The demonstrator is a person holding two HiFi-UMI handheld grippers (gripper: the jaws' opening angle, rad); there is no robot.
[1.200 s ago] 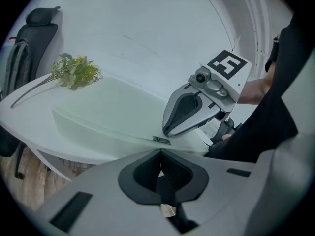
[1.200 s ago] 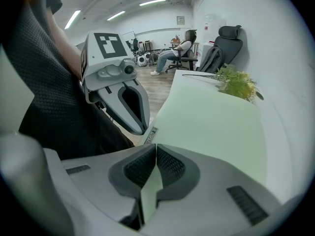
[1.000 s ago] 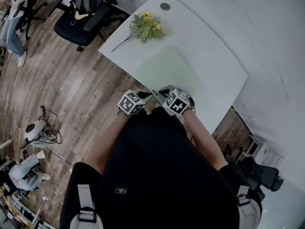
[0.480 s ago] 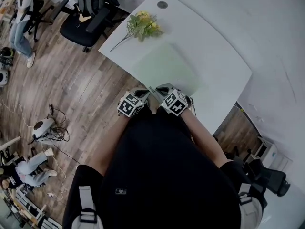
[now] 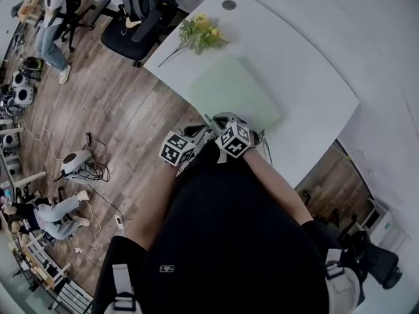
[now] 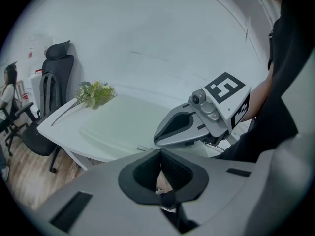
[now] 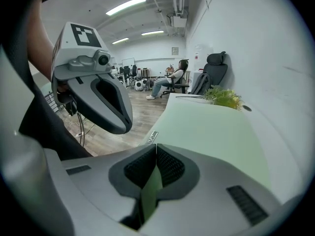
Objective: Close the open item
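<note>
- Logged a pale green flat soft pouch (image 5: pixel 236 91) lying flat on a white rounded table (image 5: pixel 314 77), near end at the table edge closest to the person.
- Spotted a small silver zip tab (image 7: pixel 153 136) at the near edge of the pouch, just ahead of both grippers. Took that for the open end; too small to confirm how far open.
- Read right gripper (image 7: pixel 156 160) as clamped, pads pressed on a thin pale green strip of the pouch's near edge.
- Read left gripper (image 6: pixel 160 162) as closed too, pads together with nothing clearly held. Placed it just beside the right gripper and short of the tab.
- Judged the pouch light, thin and floppy, not fragile. Expected bunching or sliding on the smooth table top under any tug.
- Judged best hold: pin the fabric at the edge behind the tab with one gripper, much like the right one's present pinch, and pinch the tab itself with the other.
- Rated the tab small, flat and slick, so easy to lose from the pads. Advised a low pull along the edge line with the fabric kept taut.
- Flagged risk: whole pouch dragging along with the pull, given a loose anchor pinch.
- Noted a yellow-green artificial flower sprig (image 5: pixel 200 34) at the far end of the table, well apart from the pouch's near edge, no interference.
</note>
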